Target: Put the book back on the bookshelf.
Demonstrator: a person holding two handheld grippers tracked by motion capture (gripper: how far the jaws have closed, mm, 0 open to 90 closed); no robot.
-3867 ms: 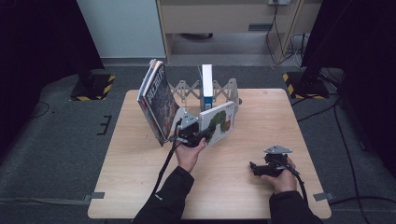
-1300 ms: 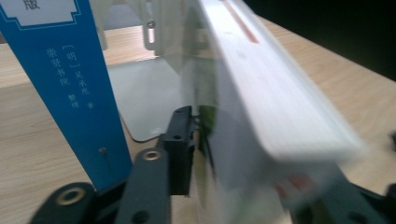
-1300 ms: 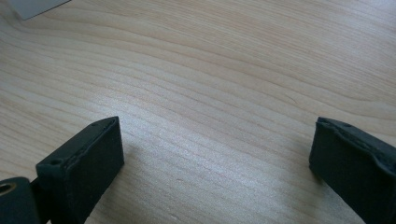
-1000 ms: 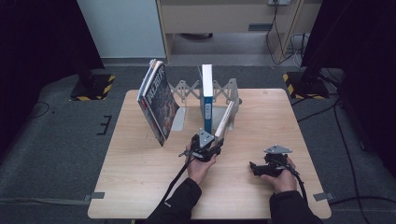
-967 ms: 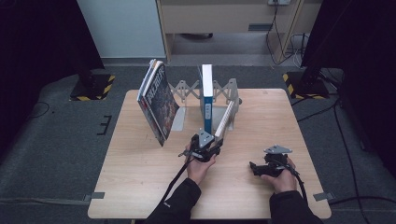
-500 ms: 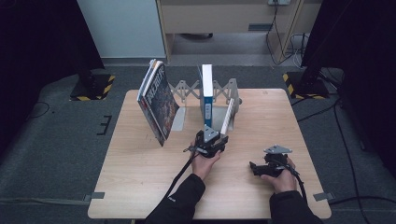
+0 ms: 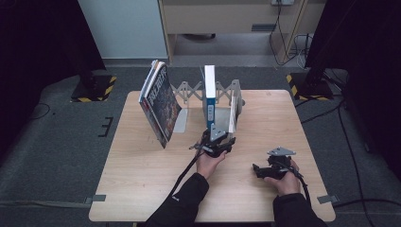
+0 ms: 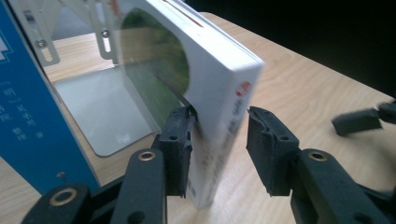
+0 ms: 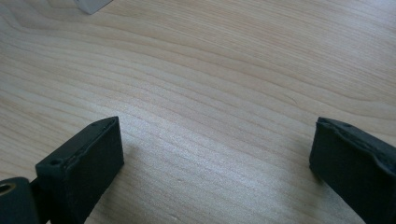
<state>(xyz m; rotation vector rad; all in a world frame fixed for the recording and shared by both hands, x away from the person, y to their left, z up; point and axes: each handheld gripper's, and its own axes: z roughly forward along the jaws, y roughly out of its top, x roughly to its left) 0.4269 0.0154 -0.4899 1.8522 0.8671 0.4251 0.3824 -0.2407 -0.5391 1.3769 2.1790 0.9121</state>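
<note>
A white book (image 7: 232,111) stands upright at the right end of the metal folding rack (image 7: 188,90), close to a blue book (image 7: 208,97). My left gripper (image 7: 221,138) straddles the white book's (image 8: 219,84) lower spine. Its jaws have just been opening: one pad (image 8: 180,147) still lies by the cover, the other pad (image 8: 266,149) stands off the book with a gap. My left gripper (image 8: 217,144) is open. My right gripper (image 7: 257,170) rests on the table to the right, open, with bare wood between its jaws (image 9: 215,154).
A stack of magazines (image 7: 158,101) leans steeply at the rack's left end. The blue book (image 8: 28,116) and a grey bookend plate (image 8: 107,112) lie just left of the white book. The right gripper's jaw tip (image 8: 364,119) shows farther off. The wooden table (image 7: 142,179) stands on dark floor.
The white book went from leaning in the left gripper to standing upright in the rack. The left gripper shifted slightly toward the rack and its jaws widened off the book. The right gripper stayed still.
</note>
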